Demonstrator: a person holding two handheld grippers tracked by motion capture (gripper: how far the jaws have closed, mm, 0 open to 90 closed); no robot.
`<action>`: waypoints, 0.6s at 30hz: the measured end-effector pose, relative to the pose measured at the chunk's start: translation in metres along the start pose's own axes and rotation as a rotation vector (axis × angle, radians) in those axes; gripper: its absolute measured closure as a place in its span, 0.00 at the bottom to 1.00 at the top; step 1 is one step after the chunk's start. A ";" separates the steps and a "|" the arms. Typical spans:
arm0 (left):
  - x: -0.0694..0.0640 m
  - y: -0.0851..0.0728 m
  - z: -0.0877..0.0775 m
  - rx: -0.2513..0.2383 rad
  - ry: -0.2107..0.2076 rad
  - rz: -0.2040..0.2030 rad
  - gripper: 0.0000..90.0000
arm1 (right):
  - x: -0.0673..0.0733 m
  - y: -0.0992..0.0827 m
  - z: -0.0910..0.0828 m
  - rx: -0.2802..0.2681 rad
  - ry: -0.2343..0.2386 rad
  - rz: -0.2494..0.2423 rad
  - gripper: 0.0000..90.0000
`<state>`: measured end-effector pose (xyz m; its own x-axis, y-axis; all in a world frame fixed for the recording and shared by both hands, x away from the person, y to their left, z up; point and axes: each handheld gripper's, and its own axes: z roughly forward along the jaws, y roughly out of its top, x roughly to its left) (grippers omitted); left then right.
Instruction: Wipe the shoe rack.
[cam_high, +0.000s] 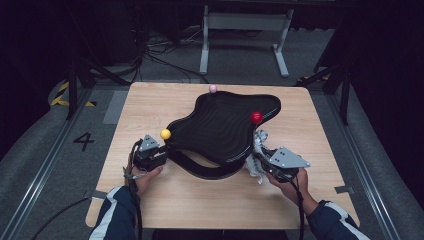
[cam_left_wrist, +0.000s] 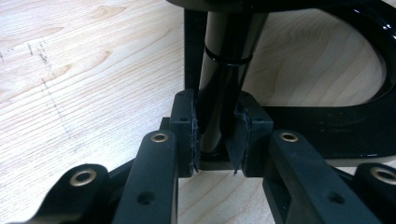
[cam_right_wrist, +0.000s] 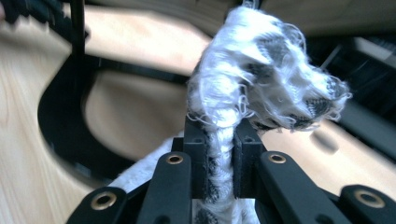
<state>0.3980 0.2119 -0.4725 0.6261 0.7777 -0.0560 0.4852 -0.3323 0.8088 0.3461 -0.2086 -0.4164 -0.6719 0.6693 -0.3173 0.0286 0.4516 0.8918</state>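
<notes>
Your sleeves, dark blue with white stripes, come in nearest the camera at the bottom of the high view. Your left tongs are clenched on a glossy black round post that rises from the curved base of the black stand; the left gripper view shows both rubbery pads pressed against the post, with a thin band ringing it higher up. That stand sits in the middle of the table, its wavy-edged top finely ridged and matte, its looping base smooth and shiny. Three small balls stand at the edge of the top: yellow ball by your left tongs, pink ball at the far side, red ball to the right. Your right tongs grasp a fluffy white-and-grey cloth, frayed and bunched, just beside the stand's right edge. Pale wood grain covers the rounded table. Grey carpet, cables and a white metal frame lie beyond in the dark room.
</notes>
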 end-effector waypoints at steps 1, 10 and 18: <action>-0.002 0.000 0.000 -0.001 -0.002 -0.014 0.81 | 0.001 0.005 -0.004 -0.030 -0.014 -0.019 0.89; -0.003 -0.001 0.000 -0.006 -0.009 -0.011 0.81 | 0.009 0.008 0.001 -0.031 -0.016 -0.081 0.88; -0.007 0.000 0.001 0.001 -0.026 0.000 0.80 | 0.017 -0.017 0.023 0.096 0.004 -0.142 0.88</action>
<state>0.3938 0.2056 -0.4731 0.6418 0.7635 -0.0716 0.4858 -0.3325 0.8084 0.3507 -0.1914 -0.4444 -0.6769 0.5925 -0.4367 0.0038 0.5961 0.8029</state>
